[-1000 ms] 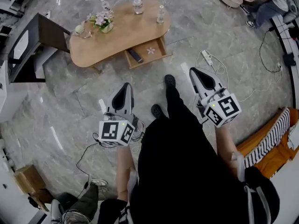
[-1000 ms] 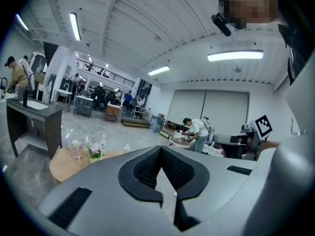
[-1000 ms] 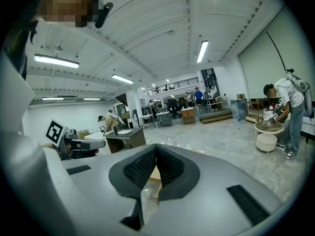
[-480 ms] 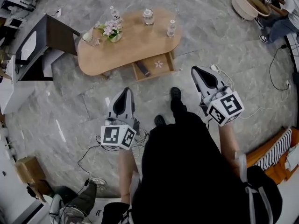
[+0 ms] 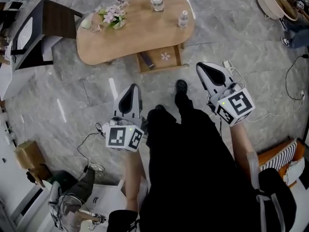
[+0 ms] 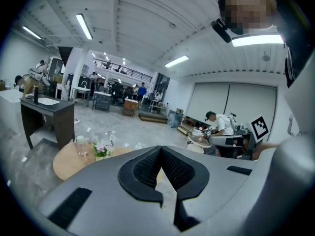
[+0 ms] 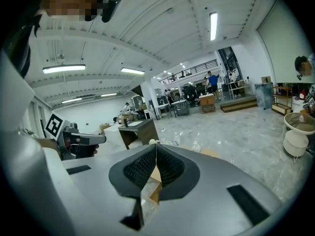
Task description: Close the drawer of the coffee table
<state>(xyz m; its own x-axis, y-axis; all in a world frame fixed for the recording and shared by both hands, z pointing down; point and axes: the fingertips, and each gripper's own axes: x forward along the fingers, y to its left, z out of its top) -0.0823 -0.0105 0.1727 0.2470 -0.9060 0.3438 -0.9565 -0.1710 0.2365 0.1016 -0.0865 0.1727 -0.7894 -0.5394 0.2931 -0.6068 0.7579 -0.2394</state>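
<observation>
Head view shows the left gripper [image 5: 131, 89] and right gripper [image 5: 203, 67] with jaws pressed together, empty. The open drawer [image 5: 175, 61] lies well ahead of both tips, under the coffee table [image 5: 140, 30]. It looks like rigid wood that likely slides easily; push its front panel squarely.

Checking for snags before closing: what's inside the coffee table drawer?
In the open drawer: a dark oblong object and a pink flower. Its back part is covered by the tabletop.

- Right gripper [image 7: 155, 154]: jaws pressed together, nothing between them.
- Coffee table [image 7: 212, 153]: edge showed past the jaws at two o'clock, with a bottle [image 7: 196, 146] nearby.
- Left gripper [image 7: 96, 139] at nine o'clock.
- Dark desk [image 7: 140, 131] at eleven o'clock.
</observation>
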